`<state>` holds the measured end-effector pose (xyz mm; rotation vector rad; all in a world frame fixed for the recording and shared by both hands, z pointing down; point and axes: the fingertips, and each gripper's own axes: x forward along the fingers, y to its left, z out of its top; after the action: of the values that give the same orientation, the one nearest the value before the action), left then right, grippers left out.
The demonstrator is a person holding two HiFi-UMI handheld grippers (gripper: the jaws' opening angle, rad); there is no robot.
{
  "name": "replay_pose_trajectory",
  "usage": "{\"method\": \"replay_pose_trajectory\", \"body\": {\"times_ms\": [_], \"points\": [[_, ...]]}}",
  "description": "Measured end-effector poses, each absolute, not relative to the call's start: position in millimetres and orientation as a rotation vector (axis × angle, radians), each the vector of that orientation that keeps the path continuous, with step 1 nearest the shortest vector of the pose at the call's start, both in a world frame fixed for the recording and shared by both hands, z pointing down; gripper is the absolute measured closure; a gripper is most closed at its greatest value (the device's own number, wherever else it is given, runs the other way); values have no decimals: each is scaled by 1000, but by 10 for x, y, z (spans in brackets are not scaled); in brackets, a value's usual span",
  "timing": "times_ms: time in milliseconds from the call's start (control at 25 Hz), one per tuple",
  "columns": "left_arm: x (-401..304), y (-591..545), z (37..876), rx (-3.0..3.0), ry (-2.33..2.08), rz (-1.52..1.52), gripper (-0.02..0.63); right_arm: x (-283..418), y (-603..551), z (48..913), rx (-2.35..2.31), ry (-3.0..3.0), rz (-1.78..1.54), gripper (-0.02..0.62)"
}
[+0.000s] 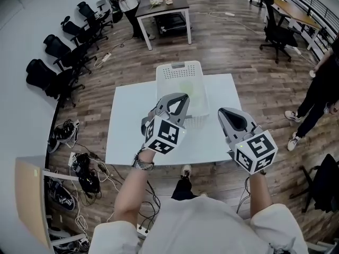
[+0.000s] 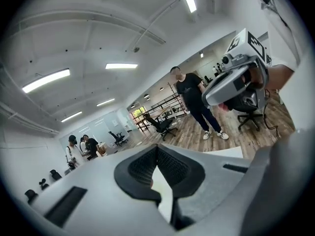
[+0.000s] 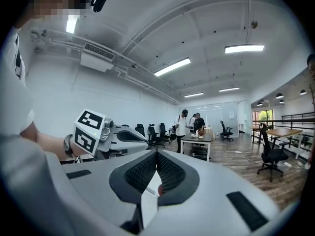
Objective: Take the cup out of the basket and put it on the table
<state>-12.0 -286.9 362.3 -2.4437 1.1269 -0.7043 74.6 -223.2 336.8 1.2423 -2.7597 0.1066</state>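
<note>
A white slotted basket stands at the far middle of the white table. Inside it a pale, greenish cup shows faintly, partly hidden by my left gripper. My left gripper hovers over the basket's near end, its jaws shut with nothing between them. My right gripper hangs to the right of the basket above the table, also shut and empty. Both grippers point level, out into the room. The tips meet in the left gripper view and in the right gripper view, and neither view shows the basket.
Black office chairs line the left wall. Cables and a power strip lie on the floor left of the table. A second table stands behind, with a person beside it. Another person stands at the right, near a black chair.
</note>
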Motion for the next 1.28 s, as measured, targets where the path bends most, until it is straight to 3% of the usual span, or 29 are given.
{"method": "replay_pose_trajectory", "body": {"times_ms": [600, 1280], "points": [[-240, -4102, 4735, -2469, 776, -1109, 603, 479, -3390, 3894, 1345, -2612, 307, 578], [-289, -4882, 6040, -2473, 415, -1472, 527, 356, -3983, 4610, 1416, -2441, 517, 578]]}}
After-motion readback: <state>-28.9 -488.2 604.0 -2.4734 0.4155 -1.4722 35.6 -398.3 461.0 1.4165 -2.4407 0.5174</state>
